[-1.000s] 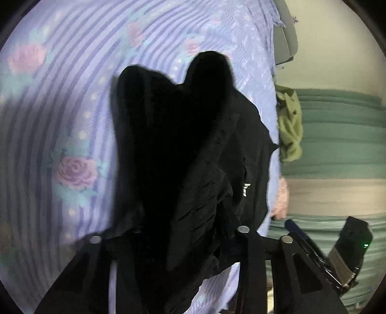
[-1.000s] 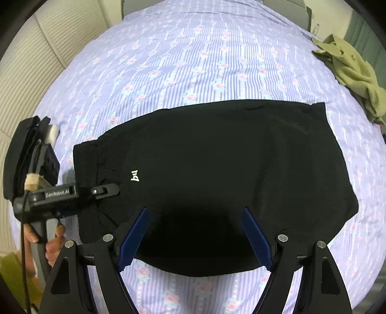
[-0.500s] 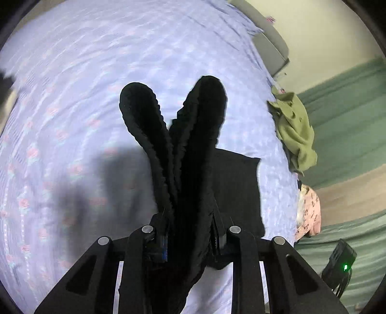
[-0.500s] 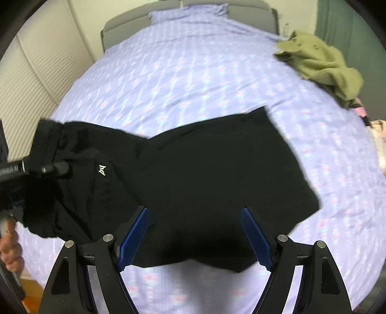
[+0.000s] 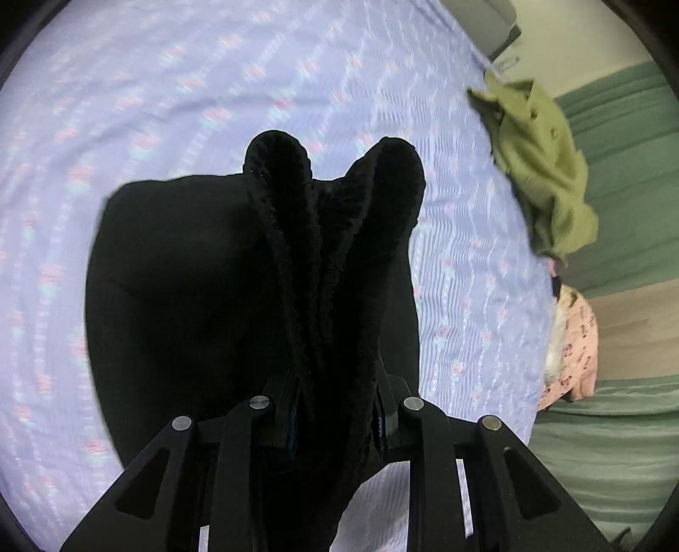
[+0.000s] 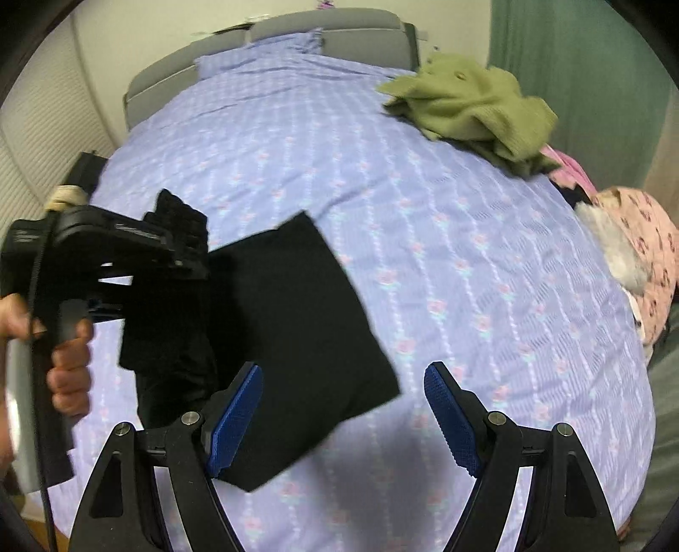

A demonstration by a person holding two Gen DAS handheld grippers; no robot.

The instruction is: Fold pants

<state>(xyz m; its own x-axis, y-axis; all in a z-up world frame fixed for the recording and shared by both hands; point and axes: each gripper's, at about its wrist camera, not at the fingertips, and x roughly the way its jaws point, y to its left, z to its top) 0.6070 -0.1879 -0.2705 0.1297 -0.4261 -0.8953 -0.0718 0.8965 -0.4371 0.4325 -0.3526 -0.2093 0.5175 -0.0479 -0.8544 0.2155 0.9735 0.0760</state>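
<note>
Pants now bed-edge, left fingers buried

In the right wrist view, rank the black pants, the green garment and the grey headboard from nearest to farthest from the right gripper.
1. Black pants: just ahead of the right gripper, towards its left jaw, hanging from the left gripper.
2. Green garment: far right side of the bed.
3. Grey headboard: at the bed's far end, farthest.
</note>
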